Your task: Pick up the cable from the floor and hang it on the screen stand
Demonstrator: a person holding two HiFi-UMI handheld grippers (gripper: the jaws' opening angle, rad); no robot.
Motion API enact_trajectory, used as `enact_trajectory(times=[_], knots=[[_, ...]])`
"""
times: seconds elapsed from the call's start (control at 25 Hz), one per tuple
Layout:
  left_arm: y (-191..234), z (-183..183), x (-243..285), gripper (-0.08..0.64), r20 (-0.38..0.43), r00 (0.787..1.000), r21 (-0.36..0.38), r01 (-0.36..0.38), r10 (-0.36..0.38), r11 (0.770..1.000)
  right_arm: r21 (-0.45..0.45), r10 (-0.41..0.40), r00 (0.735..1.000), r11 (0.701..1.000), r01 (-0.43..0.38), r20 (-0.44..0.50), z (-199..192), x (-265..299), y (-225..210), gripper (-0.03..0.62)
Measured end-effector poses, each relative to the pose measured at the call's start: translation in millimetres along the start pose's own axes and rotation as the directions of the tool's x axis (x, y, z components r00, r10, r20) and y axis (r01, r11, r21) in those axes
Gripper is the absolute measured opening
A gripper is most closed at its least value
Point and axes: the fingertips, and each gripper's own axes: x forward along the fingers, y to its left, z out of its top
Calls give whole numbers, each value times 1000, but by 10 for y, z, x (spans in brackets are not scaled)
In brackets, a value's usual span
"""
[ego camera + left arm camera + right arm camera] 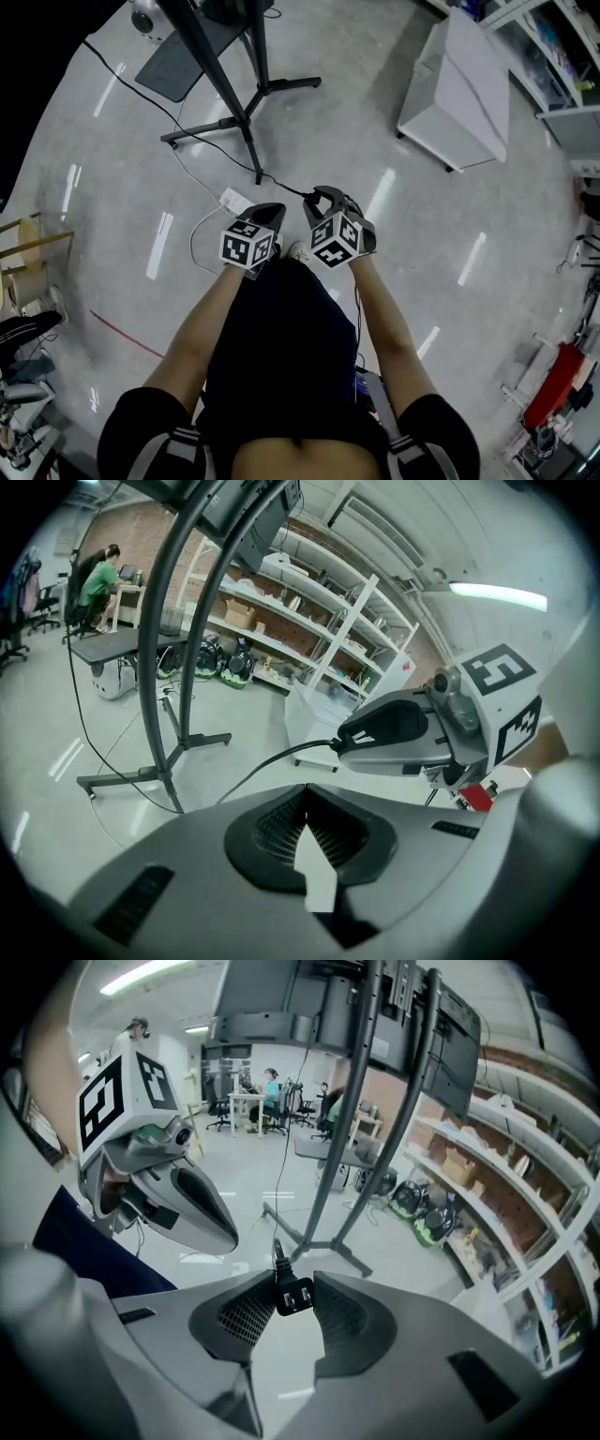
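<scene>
A black cable (281, 185) runs over the grey floor from the stand's foot up to my right gripper (323, 195). Its two-pin plug (293, 1295) sits between the right gripper's (292, 1288) pads, which are shut on it, and the cord trails away forward. My left gripper (272, 212) hovers close beside it, on its left. In the left gripper view its jaws (305, 803) meet with nothing between them. The black screen stand (239, 103) rises ahead on splayed legs. Its curved poles (347, 1147) carry a screen overhead.
A white power strip (234, 201) with a thin white cord lies on the floor just ahead of the left gripper. A white cabinet (459, 89) stands at the far right. Storage shelves (497, 1194) line the wall. A person (94, 583) sits at a far desk.
</scene>
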Motion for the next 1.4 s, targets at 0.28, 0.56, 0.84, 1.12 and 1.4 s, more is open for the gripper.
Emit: enact_trajectory(times=[0.28, 0.56, 0.84, 1.12, 1.4], knots=[[-271, 531, -317, 8, 61, 998, -19, 31, -30, 999, -88, -70, 995, 993, 76, 65, 542, -429, -232, 141], [-513, 899, -522, 8, 111, 993, 25, 36, -38, 999, -267, -184, 977, 941, 207, 112, 942, -795, -467, 141], [-745, 1149, -590, 8, 156, 986, 63, 48, -58, 997, -386, -256, 953, 872, 300, 162, 1152, -1093, -666, 141], [-859, 1394, -661, 8, 208, 977, 85, 24, -41, 996, -442, -274, 934, 826, 350, 228, 1338, -1358, -772, 141], [-853, 1616, -795, 8, 246, 969, 118, -40, 10, 992, -475, -233, 918, 798, 370, 321, 1654, -1527, -787, 141]])
